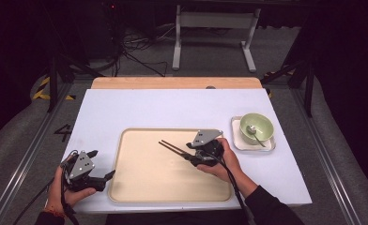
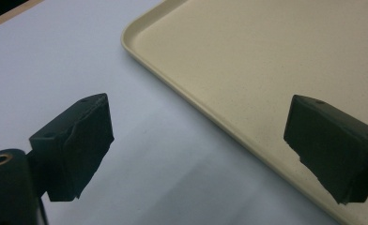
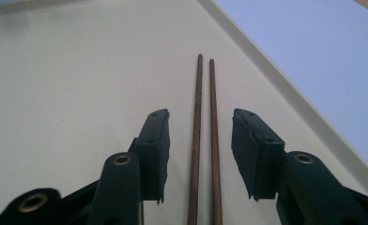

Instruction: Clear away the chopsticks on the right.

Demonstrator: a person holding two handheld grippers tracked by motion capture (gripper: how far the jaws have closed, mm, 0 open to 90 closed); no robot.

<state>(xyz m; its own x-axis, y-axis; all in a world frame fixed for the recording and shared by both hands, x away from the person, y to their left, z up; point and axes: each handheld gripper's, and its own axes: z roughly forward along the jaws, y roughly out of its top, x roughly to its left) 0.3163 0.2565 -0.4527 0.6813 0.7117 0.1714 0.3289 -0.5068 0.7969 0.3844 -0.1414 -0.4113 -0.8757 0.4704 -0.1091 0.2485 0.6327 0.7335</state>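
The chopsticks lie as a close pair on the cream tray, their long axis running from the right tool out toward about ten o'clock in the high view. In the right gripper view the two sticks run straight toward twelve o'clock between the jaws, which stand partly spread with a clear gap on either side of the pair, so the pads are not pressing them. That alignment is what matters: the sticks lie along the tool's own line, and closing would likely catch both at their near ends. The left tool rests on the white counter at the tray's nine o'clock edge, jaws wide and empty, well apart from the sticks.
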